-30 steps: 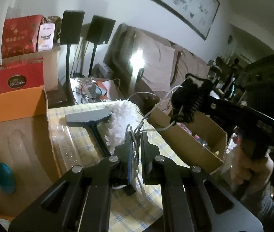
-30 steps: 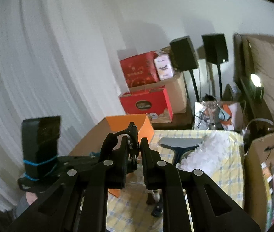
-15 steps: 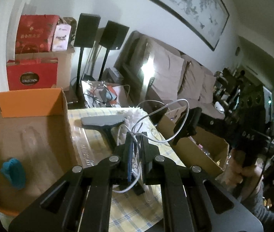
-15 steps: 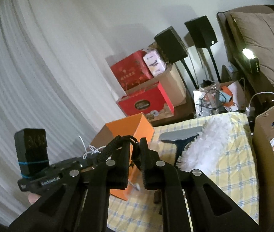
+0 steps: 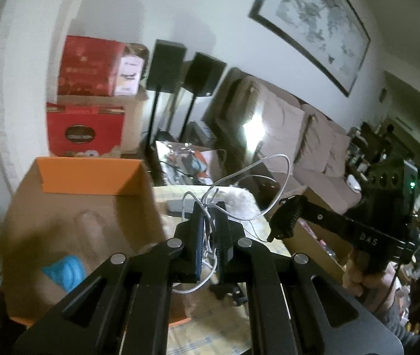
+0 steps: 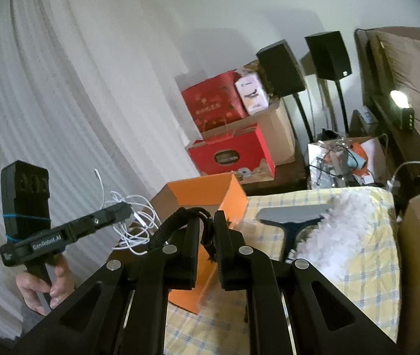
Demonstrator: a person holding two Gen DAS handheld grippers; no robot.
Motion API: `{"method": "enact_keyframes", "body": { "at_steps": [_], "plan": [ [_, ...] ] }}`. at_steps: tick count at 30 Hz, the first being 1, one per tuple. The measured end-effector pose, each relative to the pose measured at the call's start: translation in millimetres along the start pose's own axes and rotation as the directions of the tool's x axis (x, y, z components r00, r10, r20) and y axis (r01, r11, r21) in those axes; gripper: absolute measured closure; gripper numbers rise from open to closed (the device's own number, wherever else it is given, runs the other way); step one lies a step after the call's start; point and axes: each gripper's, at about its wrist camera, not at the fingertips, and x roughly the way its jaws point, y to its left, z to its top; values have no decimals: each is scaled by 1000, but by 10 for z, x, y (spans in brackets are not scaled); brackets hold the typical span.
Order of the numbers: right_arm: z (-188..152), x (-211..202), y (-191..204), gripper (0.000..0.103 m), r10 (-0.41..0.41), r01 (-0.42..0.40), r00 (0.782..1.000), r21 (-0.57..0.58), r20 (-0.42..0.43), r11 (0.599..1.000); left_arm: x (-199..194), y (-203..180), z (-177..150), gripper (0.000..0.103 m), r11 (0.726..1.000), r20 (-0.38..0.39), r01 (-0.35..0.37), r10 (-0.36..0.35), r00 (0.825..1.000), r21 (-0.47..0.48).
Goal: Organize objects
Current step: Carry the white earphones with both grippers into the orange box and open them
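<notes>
The left gripper has its jaws pressed together on a white cable, which rises in loose loops above the fingertips and hangs down a little below them. In the right wrist view the same gripper is seen from the side, held by a hand at the left, and the cable hangs from its tip in a tangled bunch in front of the white curtain. This bunch is in the air over the near left part of an open cardboard box with orange flaps, which stands at the left edge of a table covered by a yellow checked cloth. Inside the box lies a blue object near its front left corner; what it is I cannot tell. The right gripper has its jaws almost closed, pinching a black braided cord that curves out to the left of the fingertips. In the left wrist view this gripper is at the right, with the dark cord at its tip, held above the right side of the table. On the cloth, toward the far edge, lie a grey tool with a wide flat head and a white fluffy duster, touching each other. Another cardboard box stands at the right edge of the table.
</notes>
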Motion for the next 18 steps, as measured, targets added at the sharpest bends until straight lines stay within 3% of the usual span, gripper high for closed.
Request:
{"method": "enact_keyframes", "body": {
  "at_steps": [18],
  "plan": [
    [-44, 1048, 704, 93, 102, -110, 987, -60, -127, 992, -123, 860, 10, 96, 982, -16, -148, 147, 989, -116]
  ]
}}
